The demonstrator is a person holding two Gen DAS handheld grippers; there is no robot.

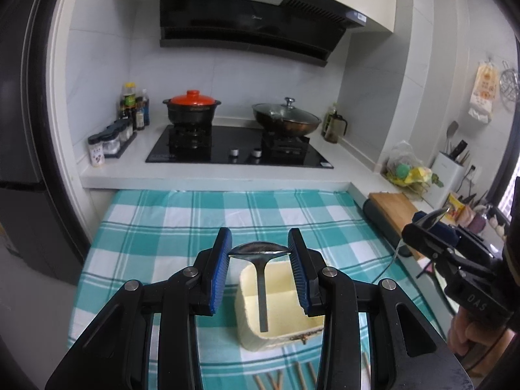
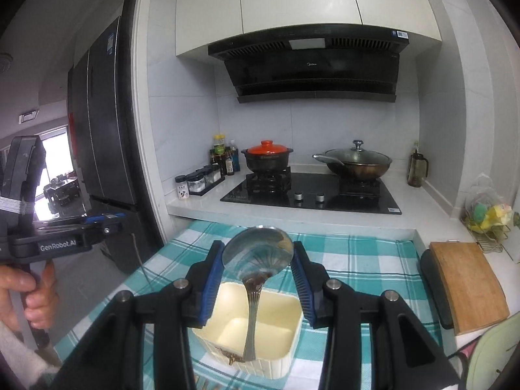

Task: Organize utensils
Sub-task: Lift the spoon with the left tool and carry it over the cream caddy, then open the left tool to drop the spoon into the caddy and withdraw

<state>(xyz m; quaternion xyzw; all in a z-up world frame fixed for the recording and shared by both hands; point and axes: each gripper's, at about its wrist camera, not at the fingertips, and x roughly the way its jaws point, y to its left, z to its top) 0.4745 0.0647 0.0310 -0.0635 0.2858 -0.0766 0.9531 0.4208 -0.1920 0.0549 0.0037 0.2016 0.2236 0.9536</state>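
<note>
While each gripper clamped a spoon by the bowl, both handles hung straight down toward the cream holder (image 1: 279, 328) on the checked cloth (image 1: 156, 227). Nearest the left camera, the left gripper (image 1: 260, 253) pinched its spoon (image 1: 262, 289) edge-on across the pads, the flat handle pointing into the holder's open mouth directly below. Seen from the right camera, the right gripper (image 2: 258, 256) gripped a larger spoon (image 2: 256, 260) the same way, its handle tip low over the holder's near wall (contact could not be judged). Either drop seemed to turn on a vertical descent; neither looked clearly nearer. Chopsticks (image 1: 302, 378) lay on the cloth just before the holder. Farther back stood the stove (image 1: 240, 146).
</note>
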